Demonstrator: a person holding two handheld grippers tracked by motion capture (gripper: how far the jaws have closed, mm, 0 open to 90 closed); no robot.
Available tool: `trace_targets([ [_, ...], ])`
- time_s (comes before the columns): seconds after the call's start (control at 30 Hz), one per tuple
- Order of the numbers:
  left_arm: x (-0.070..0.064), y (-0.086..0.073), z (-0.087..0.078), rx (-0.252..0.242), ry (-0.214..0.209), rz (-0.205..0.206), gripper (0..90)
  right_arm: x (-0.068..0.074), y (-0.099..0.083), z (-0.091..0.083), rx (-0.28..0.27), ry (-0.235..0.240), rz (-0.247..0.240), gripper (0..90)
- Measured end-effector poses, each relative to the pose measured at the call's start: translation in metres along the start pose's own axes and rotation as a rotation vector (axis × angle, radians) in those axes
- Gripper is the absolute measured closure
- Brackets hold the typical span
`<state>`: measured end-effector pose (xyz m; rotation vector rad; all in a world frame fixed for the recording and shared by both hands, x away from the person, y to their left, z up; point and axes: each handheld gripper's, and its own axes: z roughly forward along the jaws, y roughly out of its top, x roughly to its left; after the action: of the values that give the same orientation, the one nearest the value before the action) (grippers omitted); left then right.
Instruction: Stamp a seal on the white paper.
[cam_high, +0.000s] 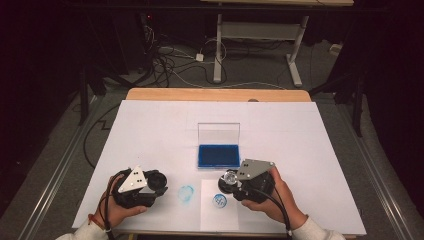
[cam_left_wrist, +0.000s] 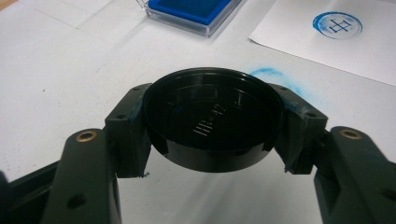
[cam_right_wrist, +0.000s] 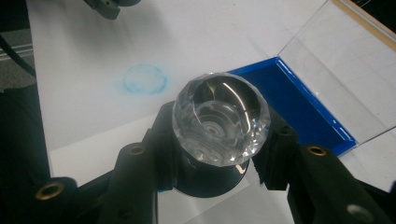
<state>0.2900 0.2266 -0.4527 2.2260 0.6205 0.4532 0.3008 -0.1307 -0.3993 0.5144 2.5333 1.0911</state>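
Note:
A round black cap (cam_left_wrist: 214, 119) sits open side up between the jaws of my left gripper (cam_left_wrist: 214, 133), which is shut on its rim. In the high view that gripper (cam_high: 158, 183) is at the front left of the white table cover. My right gripper (cam_right_wrist: 219, 156) is shut on a stamp (cam_right_wrist: 220, 119) with a faceted clear crystal knob and a black body. It hovers at the stamp (cam_high: 230, 176), just above a small paper sheet (cam_high: 212, 220) bearing a round blue print (cam_high: 219, 200). The open blue ink pad (cam_high: 218, 155) lies just behind.
The ink pad's clear lid (cam_right_wrist: 336, 60) stands upright behind it. A faint blue ring smudge (cam_high: 185, 194) marks the white cover (cam_high: 150, 130) between the grippers. A wooden table edge (cam_high: 215, 94) runs along the back. Cables and a desk frame (cam_high: 218, 50) lie on the floor beyond.

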Motion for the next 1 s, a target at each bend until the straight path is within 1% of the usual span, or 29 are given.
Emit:
trace_targets([
  [0.1,0.001,0.000,0.001,0.001,0.000,-0.001,36.4,-0.003,0.000,-0.003,-0.008,-0.004,-0.001,57.7],
  [0.4,0.003,-0.001,0.003,0.006,-0.006,-0.005,36.4,-0.014,0.001,-0.012,-0.040,-0.027,0.022,57.7],
  [0.5,0.002,-0.002,0.003,-0.002,-0.026,0.007,36.4,-0.017,0.000,-0.016,-0.050,-0.032,0.028,57.7],
  [0.63,0.003,-0.003,0.002,-0.005,-0.032,0.002,36.4,-0.020,0.000,-0.019,-0.053,-0.048,0.039,57.7],
  [0.67,0.003,-0.003,0.002,-0.002,-0.031,0.004,36.4,-0.020,0.000,-0.019,-0.054,-0.049,0.044,57.7],
  [0.77,0.003,-0.003,0.003,-0.002,-0.031,0.004,36.4,-0.021,0.000,-0.020,-0.054,-0.053,0.038,57.7],
  [0.9,0.003,-0.003,0.003,-0.001,-0.035,0.000,36.4,-0.023,0.000,-0.021,-0.057,-0.052,0.052,57.7],
  [1.0,0.004,-0.004,0.001,-0.005,-0.029,0.001,36.4,-0.024,0.000,-0.022,-0.062,-0.055,0.056,57.7],
])
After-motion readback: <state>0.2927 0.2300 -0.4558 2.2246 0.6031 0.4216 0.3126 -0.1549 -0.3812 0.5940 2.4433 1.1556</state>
